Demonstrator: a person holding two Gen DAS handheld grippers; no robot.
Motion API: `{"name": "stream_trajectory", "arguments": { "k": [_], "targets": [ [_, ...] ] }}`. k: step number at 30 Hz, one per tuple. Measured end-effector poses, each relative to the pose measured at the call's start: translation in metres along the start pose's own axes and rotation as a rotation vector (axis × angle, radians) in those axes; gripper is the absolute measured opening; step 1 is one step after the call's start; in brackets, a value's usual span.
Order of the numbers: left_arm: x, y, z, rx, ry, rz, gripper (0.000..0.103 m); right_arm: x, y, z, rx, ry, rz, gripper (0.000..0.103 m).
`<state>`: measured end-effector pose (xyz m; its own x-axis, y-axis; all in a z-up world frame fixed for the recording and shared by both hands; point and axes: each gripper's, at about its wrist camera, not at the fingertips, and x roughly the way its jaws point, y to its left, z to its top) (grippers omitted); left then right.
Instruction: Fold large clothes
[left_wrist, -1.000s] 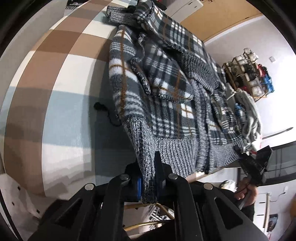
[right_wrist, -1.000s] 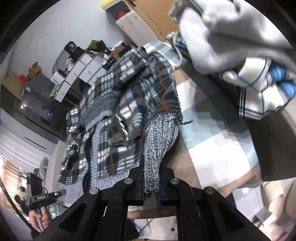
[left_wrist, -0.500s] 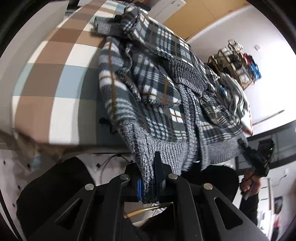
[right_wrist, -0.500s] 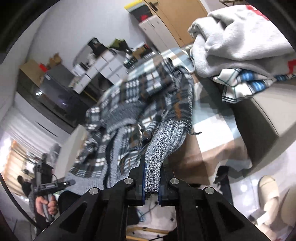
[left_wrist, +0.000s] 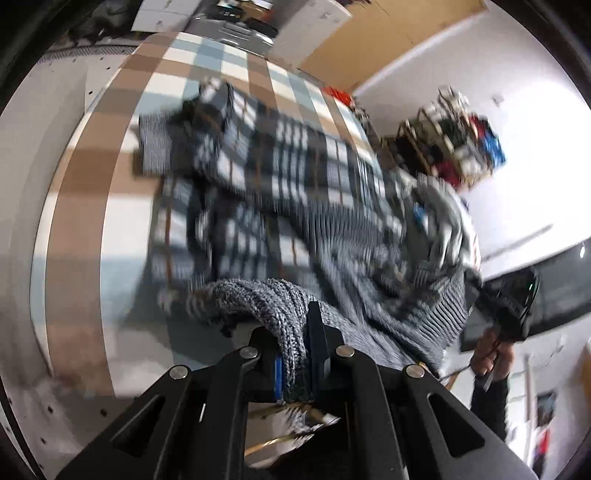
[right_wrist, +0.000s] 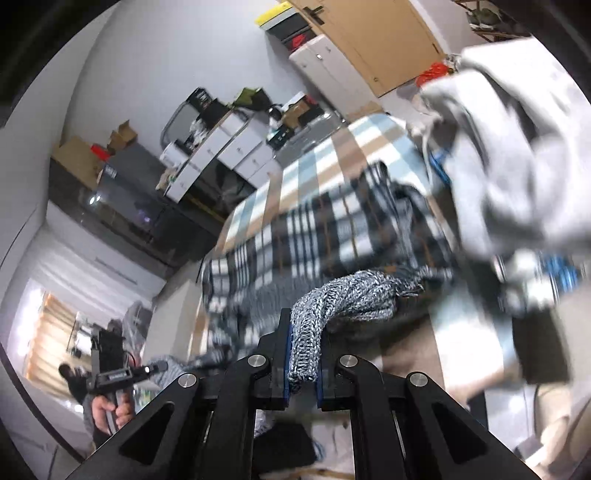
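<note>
I am pinching the knit hem of the plaid jacket (left_wrist: 295, 206) in my left gripper (left_wrist: 297, 354) and right gripper (right_wrist: 303, 363); frame centre, it is lying unfolded across the checked bed (left_wrist: 85, 206), folding barely begun.

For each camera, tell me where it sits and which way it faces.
Left wrist: sits on the left gripper, looking down along its fingers over the plaid jacket on the checked bed; the right hand shows.
Right wrist: sits on the right gripper, facing the jacket, grey clothes pile and cabinets; the left hand shows.
Shared: jacket, bed.
</note>
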<state>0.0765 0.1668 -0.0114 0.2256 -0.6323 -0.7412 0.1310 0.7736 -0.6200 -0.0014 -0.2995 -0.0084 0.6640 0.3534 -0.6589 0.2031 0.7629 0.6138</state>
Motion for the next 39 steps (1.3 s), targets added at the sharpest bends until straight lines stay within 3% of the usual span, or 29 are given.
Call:
{"name": "stream_trajectory", "arguments": {
  "k": [6,9,13,16,20,27,29,30,31,33,34,35,39],
  "targets": [
    [0.012,0.026,0.089,-0.166,-0.033,-0.058,0.005,0.046,0.005,0.085,0.043,0.027,-0.073,0.009],
    [0.028,0.031,0.123,-0.194,-0.036,-0.037,0.005,0.082,-0.004,0.127,0.085,0.064,-0.119,0.009],
    [0.059,0.049,0.153,-0.240,0.022,0.005,0.005,0.141,-0.023,0.165,0.116,0.183,-0.225,0.009],
    [0.083,0.065,0.168,-0.283,0.069,0.019,0.005,0.180,-0.044,0.175,0.152,0.270,-0.283,0.009],
    [0.095,0.078,0.175,-0.314,0.100,0.001,0.006,0.208,-0.067,0.179,0.197,0.314,-0.276,0.009],
    [0.087,0.090,0.177,-0.377,0.120,-0.068,0.009,0.200,-0.092,0.186,0.332,0.288,-0.167,0.012],
    [0.084,0.089,0.176,-0.378,0.124,-0.072,0.010,0.189,-0.090,0.188,0.328,0.267,-0.151,0.015],
    [0.082,0.087,0.177,-0.365,0.120,-0.067,0.011,0.183,-0.087,0.191,0.318,0.246,-0.150,0.023],
    [0.080,0.084,0.177,-0.352,0.121,-0.054,0.015,0.174,-0.084,0.194,0.301,0.210,-0.165,0.042],
    [0.070,0.081,0.180,-0.348,0.082,-0.032,0.035,0.149,-0.077,0.202,0.250,0.101,-0.209,0.066],
    [0.062,0.079,0.179,-0.344,0.051,-0.026,0.053,0.140,-0.074,0.204,0.232,0.053,-0.212,0.066],
    [0.057,0.078,0.180,-0.340,0.021,-0.016,0.064,0.127,-0.069,0.206,0.207,0.010,-0.201,0.066],
    [0.030,0.071,0.175,-0.317,-0.072,0.068,0.067,0.114,-0.038,0.203,0.057,-0.016,-0.214,0.066]
  ]
}}
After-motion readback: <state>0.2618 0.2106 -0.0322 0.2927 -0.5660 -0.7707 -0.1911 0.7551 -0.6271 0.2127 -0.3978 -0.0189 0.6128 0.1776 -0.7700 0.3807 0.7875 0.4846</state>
